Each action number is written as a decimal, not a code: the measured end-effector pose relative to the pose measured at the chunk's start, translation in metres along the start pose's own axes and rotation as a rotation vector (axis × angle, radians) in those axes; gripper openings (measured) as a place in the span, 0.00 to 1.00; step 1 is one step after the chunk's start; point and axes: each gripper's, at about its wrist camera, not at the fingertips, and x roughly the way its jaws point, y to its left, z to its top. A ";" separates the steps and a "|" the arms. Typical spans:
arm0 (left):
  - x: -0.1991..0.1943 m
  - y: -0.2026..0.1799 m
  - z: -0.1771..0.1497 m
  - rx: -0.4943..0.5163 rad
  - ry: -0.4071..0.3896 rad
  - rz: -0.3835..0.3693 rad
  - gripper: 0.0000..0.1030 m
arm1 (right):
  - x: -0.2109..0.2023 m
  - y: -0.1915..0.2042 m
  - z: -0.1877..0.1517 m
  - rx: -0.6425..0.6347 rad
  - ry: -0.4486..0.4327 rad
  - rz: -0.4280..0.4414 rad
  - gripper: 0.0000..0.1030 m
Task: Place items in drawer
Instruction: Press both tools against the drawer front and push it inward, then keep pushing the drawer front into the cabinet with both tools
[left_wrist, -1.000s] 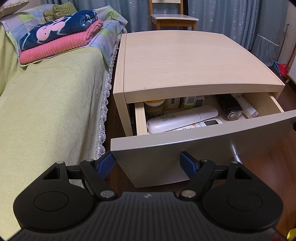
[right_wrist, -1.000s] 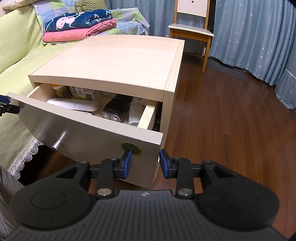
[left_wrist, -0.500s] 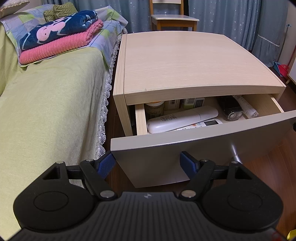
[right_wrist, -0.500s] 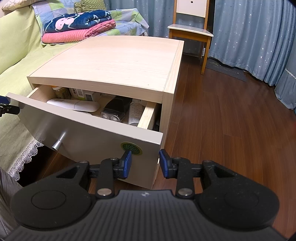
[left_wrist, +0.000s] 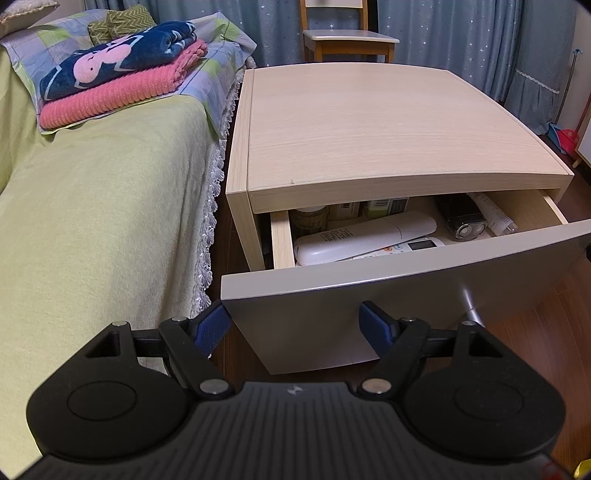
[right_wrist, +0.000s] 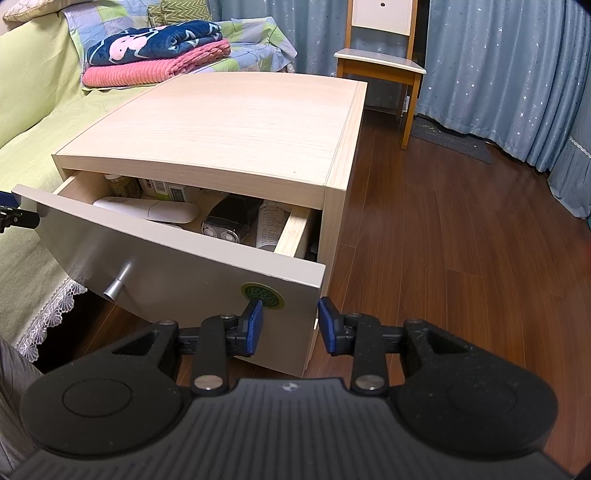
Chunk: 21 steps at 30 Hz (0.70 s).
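Observation:
The pale wooden nightstand (left_wrist: 369, 122) has its drawer (left_wrist: 369, 295) part way out. Inside lie a white remote (left_wrist: 365, 236), a black shaver (left_wrist: 463, 223), a white tube (left_wrist: 495, 216), a bottle (left_wrist: 308, 221) and boxes (left_wrist: 384, 205). My left gripper (left_wrist: 293, 321) is open wide and empty, close against the left end of the grey drawer front. My right gripper (right_wrist: 290, 325) is open a narrower way and empty, at the front's right end by a green sticker (right_wrist: 262, 295). The remote (right_wrist: 147, 211), shaver (right_wrist: 227, 218) and tube (right_wrist: 271, 225) also show in the right wrist view.
A metal knob (right_wrist: 116, 286) sticks out of the drawer front. A bed with a green cover (left_wrist: 92, 221) and folded blankets (left_wrist: 118, 85) lies left of the nightstand. A wooden chair (right_wrist: 380, 62) and blue curtains stand behind. Dark wood floor (right_wrist: 461, 240) spreads to the right.
The drawer has slid a little way into the nightstand, so the gap over its contents is slightly narrower. Both grippers keep the same opening.

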 end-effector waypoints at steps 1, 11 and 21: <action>0.000 0.000 0.000 0.000 0.000 0.001 0.74 | -0.001 0.001 0.000 0.005 -0.002 0.000 0.29; -0.005 -0.003 -0.003 -0.040 0.041 0.005 0.75 | -0.008 0.012 0.001 0.054 -0.018 -0.005 0.30; -0.021 -0.022 -0.008 -0.131 0.110 0.010 0.77 | -0.021 0.008 0.000 0.093 -0.021 0.003 0.50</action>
